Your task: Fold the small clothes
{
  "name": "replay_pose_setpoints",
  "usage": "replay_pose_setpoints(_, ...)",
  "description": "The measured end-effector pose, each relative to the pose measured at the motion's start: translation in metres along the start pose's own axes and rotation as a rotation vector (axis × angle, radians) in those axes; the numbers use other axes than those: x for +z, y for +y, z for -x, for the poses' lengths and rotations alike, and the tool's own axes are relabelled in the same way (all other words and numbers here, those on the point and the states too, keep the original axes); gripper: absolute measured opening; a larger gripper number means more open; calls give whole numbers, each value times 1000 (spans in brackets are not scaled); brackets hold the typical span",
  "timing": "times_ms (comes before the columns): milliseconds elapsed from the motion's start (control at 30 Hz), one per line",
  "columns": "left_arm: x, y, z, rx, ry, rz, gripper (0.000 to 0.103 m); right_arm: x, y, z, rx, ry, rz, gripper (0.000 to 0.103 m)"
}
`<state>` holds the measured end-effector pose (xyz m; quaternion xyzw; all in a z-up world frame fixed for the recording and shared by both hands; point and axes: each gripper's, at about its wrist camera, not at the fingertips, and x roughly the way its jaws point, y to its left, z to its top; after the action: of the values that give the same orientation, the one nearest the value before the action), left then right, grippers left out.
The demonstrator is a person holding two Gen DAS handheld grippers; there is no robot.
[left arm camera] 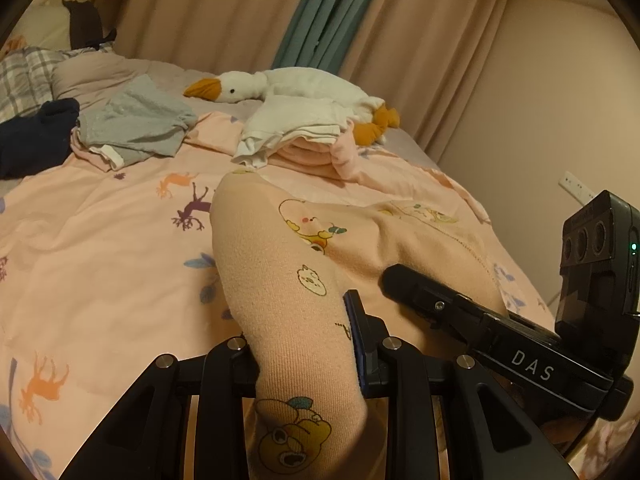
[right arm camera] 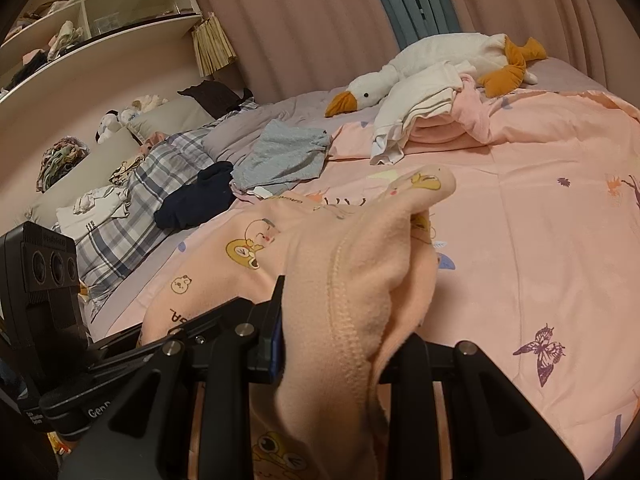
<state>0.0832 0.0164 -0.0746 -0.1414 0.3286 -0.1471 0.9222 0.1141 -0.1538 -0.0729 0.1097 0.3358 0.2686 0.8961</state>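
A small pink fleece garment [left arm camera: 280, 248] printed with cartoon bears and ducks lies bunched on the pink bedspread [left arm camera: 100, 240]. My left gripper [left arm camera: 304, 340] is shut on one part of it, and the cloth hides the left finger. In the right wrist view the same pink garment [right arm camera: 352, 264] rises in a seamed fold out of my right gripper [right arm camera: 340, 340], which is shut on it beside its blue pad. The two grippers stand close, side by side. The right gripper's black finger [left arm camera: 404, 280] rests on the cloth in the left wrist view.
Farther back on the bed lie a grey garment [left arm camera: 136, 124], a navy garment [left arm camera: 36, 136], and a white piece on a folded pink stack [left arm camera: 296, 124], with a goose plush [left arm camera: 280, 84] behind. A plaid pillow [right arm camera: 160, 176], shelves [right arm camera: 100, 0] and curtains surround the bed.
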Motion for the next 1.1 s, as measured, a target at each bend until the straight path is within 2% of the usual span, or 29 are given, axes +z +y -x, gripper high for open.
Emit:
replay_pose_setpoints(200, 0, 3, -3, -20, 7, 19, 27, 0, 1, 0, -13, 1, 6, 29)
replay_pose_setpoints(1100, -7, 1, -23, 4, 76, 10, 27, -7, -9, -11, -55, 59, -31, 29)
